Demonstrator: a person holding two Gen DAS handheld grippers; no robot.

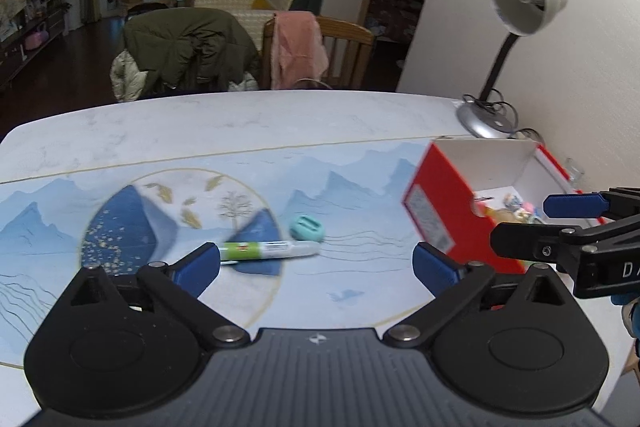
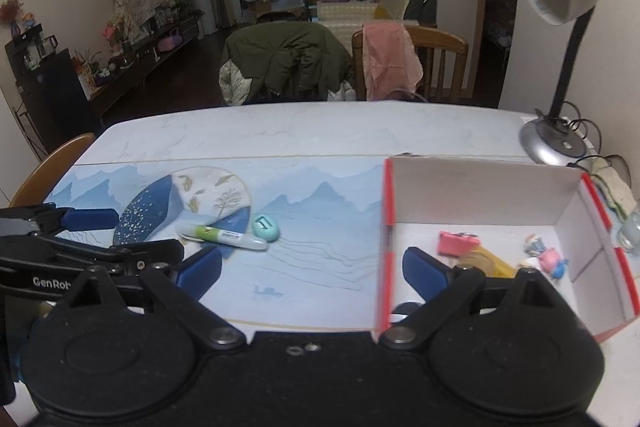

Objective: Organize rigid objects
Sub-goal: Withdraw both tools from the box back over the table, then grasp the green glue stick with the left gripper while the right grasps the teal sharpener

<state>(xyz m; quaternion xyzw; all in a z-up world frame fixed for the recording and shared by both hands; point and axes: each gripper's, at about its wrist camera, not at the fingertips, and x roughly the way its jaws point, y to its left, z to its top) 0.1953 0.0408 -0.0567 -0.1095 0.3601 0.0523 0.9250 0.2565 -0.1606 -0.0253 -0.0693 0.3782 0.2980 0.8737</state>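
A green-and-white pen (image 1: pixel 269 250) (image 2: pixel 224 237) lies on the blue patterned mat, with a teal oval object (image 1: pixel 306 227) (image 2: pixel 265 227) just to its right. A red box with a white inside (image 1: pixel 440 211) (image 2: pixel 480 195) stands at the right and holds a pink toy car (image 2: pixel 457 243), a yellow piece (image 2: pixel 490 263) and a small pink figure (image 2: pixel 550 259). My left gripper (image 1: pixel 316 267) is open and empty, just short of the pen. My right gripper (image 2: pixel 312 271) is open and empty, straddling the box's left wall; it also shows in the left wrist view (image 1: pixel 532 223).
A desk lamp (image 2: pixel 560 27) (image 1: pixel 516 27) stands at the table's far right corner with its cable coiled by the base. Chairs draped with a green jacket (image 2: pixel 288 63) and a pink cloth (image 2: pixel 390 59) stand behind the table. The wall runs along the right.
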